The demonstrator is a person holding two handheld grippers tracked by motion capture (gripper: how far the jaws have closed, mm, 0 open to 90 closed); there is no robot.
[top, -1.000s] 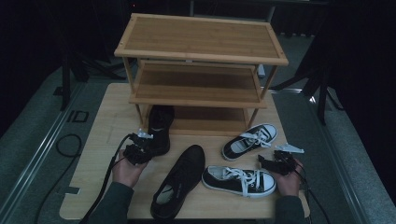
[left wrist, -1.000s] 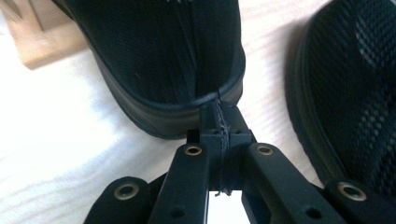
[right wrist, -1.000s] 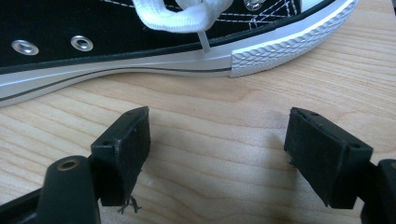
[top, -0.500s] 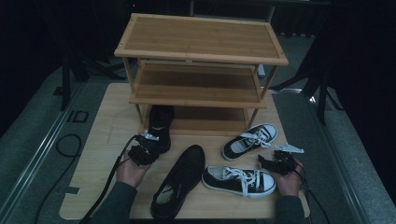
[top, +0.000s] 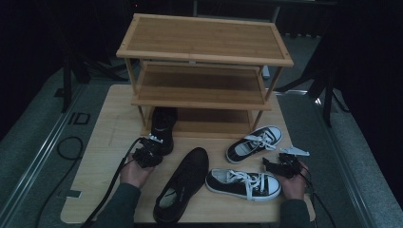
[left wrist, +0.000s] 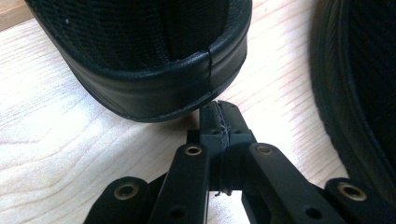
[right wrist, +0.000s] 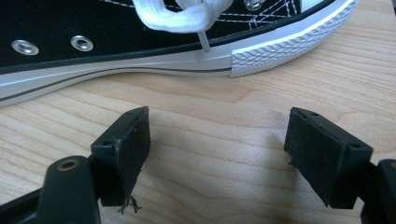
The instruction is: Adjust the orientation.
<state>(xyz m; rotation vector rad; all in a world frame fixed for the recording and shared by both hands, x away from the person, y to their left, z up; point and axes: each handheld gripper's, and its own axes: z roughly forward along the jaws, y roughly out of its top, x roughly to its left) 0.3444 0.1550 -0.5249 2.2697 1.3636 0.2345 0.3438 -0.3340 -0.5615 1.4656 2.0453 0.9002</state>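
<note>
Right in front of the wooden shoe rack (top: 204, 71), on the bench (top: 104, 142), there's a black shoe (top: 163, 128) with its toe tucked under the bottom shelf and its heel sticking out toward the person. The left claw (top: 153, 147) sits just behind that heel with its jaws pressed together, nothing between them; in the left gripper view the closed tips (left wrist: 219, 122) are right up against the heel rim (left wrist: 154, 56), though I can't tell if they actually touch it. The second black shoe (top: 183, 185) lies slanted further out from the rack, between the two hands. To the right of the rack's front edge are two black-and-white sneakers, one (top: 254, 143) near the rack's right leg and one (top: 243, 184) further out. The right claw (top: 272, 165) rests by that outer sneaker's toe end, jaws spread wide over bare wood, with the sneaker's white sole (right wrist: 140, 63) just beyond them
</note>
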